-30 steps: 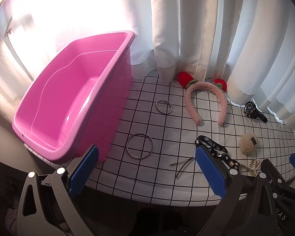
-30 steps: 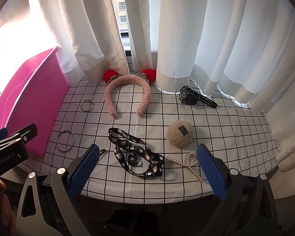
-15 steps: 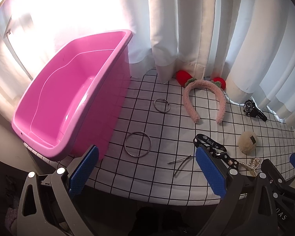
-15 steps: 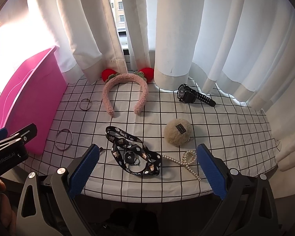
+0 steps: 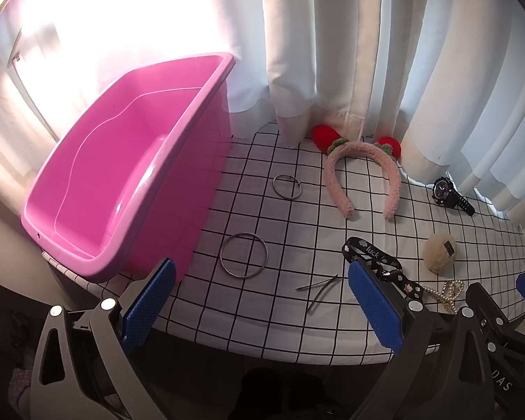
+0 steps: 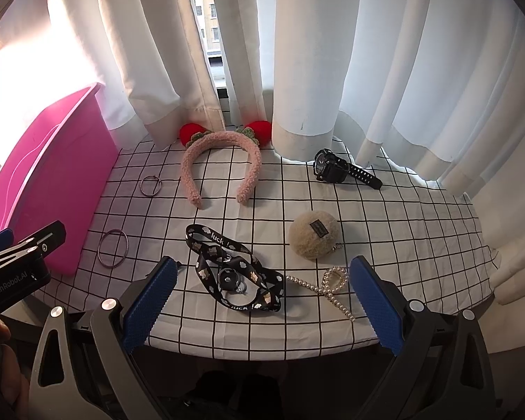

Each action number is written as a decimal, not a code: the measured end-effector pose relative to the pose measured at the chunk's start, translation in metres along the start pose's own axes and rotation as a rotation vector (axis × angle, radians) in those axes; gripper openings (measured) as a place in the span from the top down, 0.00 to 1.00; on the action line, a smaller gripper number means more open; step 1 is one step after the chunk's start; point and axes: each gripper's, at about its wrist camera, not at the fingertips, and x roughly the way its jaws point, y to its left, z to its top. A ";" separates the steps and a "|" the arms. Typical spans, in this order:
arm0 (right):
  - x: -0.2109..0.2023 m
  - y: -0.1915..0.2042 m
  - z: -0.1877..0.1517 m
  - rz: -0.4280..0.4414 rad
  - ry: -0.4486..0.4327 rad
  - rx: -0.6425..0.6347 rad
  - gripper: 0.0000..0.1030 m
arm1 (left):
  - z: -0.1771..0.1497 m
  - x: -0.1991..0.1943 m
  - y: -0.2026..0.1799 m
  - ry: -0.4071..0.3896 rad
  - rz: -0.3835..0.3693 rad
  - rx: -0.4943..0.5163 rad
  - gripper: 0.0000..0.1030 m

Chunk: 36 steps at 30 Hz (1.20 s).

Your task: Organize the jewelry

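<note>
Two grippers: left gripper [image 5: 260, 297] and right gripper [image 6: 260, 297] both hover at the near table edge, jaws spread wide, holding nothing.
Jewelry: two thin metal rings, large ring [image 5: 243, 254] near the bin's side, small ring [image 5: 287, 186] further back; pearl strand [image 6: 327, 288] looped beside the lanyard.
Soft things: fuzzy pink headband [image 6: 220, 164] with red strawberry ends, arched by the curtain [image 6: 311, 52]; round beige pompom [image 6: 314, 238].
Other things: black watch [image 6: 336, 169]; black printed lanyard [image 6: 234, 273]; thin hairpin [image 5: 320, 288].
Bin: glossy pink plastic bin [image 5: 98, 189], left of the things, nothing inside.
Surface: white tablecloth [image 6: 402, 227] with black grid.
</note>
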 end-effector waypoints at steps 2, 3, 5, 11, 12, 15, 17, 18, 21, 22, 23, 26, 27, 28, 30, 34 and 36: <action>0.001 -0.002 -0.001 -0.001 0.003 0.000 0.08 | -0.002 0.000 -0.001 0.002 0.000 0.000 0.06; 0.001 -0.003 -0.002 -0.002 0.005 0.000 0.08 | -0.002 0.001 -0.002 0.005 -0.002 0.001 0.06; 0.001 -0.005 -0.003 -0.002 0.009 0.001 0.08 | -0.004 0.001 -0.005 0.010 -0.002 0.005 0.06; 0.007 -0.017 -0.011 -0.024 0.020 0.006 0.08 | -0.011 0.009 -0.013 0.030 -0.002 0.017 0.06; 0.009 -0.019 -0.014 -0.026 0.024 0.010 0.08 | -0.012 0.011 -0.015 0.036 -0.003 0.019 0.06; 0.015 -0.029 -0.023 -0.028 0.036 0.016 0.08 | -0.017 0.022 -0.023 0.063 -0.014 0.027 0.06; 0.020 -0.038 -0.029 -0.030 0.050 0.023 0.09 | -0.020 0.030 -0.030 0.079 -0.023 0.035 0.06; 0.023 -0.043 -0.032 -0.031 0.058 0.028 0.09 | -0.022 0.035 -0.035 0.086 -0.029 0.042 0.06; 0.035 -0.059 -0.042 -0.037 0.081 0.046 0.09 | -0.030 0.047 -0.050 0.105 -0.052 0.067 0.06; 0.041 -0.065 -0.045 -0.039 0.089 0.049 0.09 | -0.033 0.052 -0.057 0.111 -0.059 0.077 0.06; 0.046 -0.071 -0.047 -0.044 0.097 0.051 0.09 | -0.036 0.057 -0.063 0.117 -0.060 0.087 0.06; 0.060 -0.088 -0.054 -0.060 0.114 0.058 0.09 | -0.043 0.069 -0.080 0.134 -0.072 0.111 0.06; 0.065 -0.093 -0.055 -0.068 0.117 0.059 0.09 | -0.045 0.074 -0.086 0.139 -0.079 0.116 0.06; 0.070 -0.097 -0.057 -0.072 0.125 0.059 0.09 | -0.047 0.078 -0.091 0.144 -0.085 0.120 0.06; 0.083 -0.106 -0.060 -0.077 0.146 0.056 0.09 | -0.051 0.085 -0.101 0.156 -0.093 0.127 0.06; 0.105 -0.115 -0.067 -0.054 0.176 0.026 0.09 | -0.058 0.097 -0.117 0.167 -0.101 0.133 0.06; 0.115 -0.116 -0.068 -0.022 0.198 0.004 0.09 | -0.060 0.103 -0.124 0.175 -0.104 0.130 0.06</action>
